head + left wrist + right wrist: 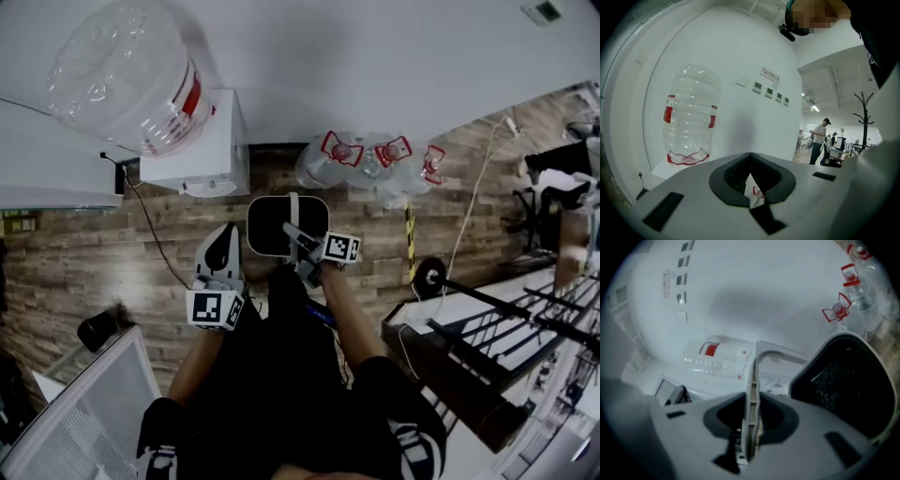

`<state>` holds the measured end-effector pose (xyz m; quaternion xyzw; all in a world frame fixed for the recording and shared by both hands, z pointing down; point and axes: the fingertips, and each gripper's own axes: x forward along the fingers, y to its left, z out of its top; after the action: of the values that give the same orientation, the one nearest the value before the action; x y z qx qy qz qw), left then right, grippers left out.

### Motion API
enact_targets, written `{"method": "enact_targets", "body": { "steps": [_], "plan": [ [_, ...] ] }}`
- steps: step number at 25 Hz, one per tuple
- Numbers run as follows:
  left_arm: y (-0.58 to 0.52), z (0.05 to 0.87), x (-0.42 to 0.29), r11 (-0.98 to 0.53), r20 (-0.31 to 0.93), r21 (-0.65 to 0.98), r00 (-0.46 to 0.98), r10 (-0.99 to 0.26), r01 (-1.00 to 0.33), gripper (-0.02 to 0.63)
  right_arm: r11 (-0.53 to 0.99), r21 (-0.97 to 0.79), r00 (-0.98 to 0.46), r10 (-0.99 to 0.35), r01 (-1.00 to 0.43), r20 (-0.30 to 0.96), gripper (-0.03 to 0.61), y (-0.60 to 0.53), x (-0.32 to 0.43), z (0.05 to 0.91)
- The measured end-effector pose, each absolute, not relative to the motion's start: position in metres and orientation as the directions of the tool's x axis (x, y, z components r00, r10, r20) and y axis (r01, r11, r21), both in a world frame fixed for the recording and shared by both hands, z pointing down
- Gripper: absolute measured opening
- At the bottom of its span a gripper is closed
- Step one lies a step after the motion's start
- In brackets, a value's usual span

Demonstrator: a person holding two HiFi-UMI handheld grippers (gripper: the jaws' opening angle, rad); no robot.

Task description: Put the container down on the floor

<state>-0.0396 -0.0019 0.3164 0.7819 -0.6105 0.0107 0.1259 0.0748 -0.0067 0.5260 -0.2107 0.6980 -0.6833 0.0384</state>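
- Pinched tight in the right gripper (749,430): thin pale handle (753,390) of the dark plastic container with a white rim (281,225), over the brown wood floor (84,258).
- Left gripper (750,173) pressed together, nothing inside.
- Open floor between white water machine (202,145) and clear bottles with red handles (375,161).
- Only in left gripper view: far-off person (818,146); wall sign (770,74) too small to read.

container (281,230) right of dispenser (202,141) (big bottle (127,75) on top), bottle heap (375,169) further right by the wall (375,56)
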Motion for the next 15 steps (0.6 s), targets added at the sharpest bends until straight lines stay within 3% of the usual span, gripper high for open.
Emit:
{"method": "enact_targets", "body": {
  "steps": [3,9,15],
  "plan": [
    [-0.02,0.329,-0.031,-0.171,0.186,0.184,0.206,-0.961,-0.968,0.028,0.061,-0.98,-0.942,-0.292,-0.19,0.164,0.098,-0.031,0.068,0.535],
    [-0.051,0.343,-0.021,-0.095,0.199,0.197,0.135,-0.971,-0.976,0.028,0.093,-0.976,-0.962,-0.212,-0.197,0.174,0.098,-0.064,0.068,0.572],
    [-0.082,0.375,-0.019,-0.082,0.226,0.197,0.127,-0.966,-0.977,0.028,0.07,-0.971,-0.953,-0.216,-0.231,0.211,0.098,-0.098,0.074,0.627]
  ]
}}
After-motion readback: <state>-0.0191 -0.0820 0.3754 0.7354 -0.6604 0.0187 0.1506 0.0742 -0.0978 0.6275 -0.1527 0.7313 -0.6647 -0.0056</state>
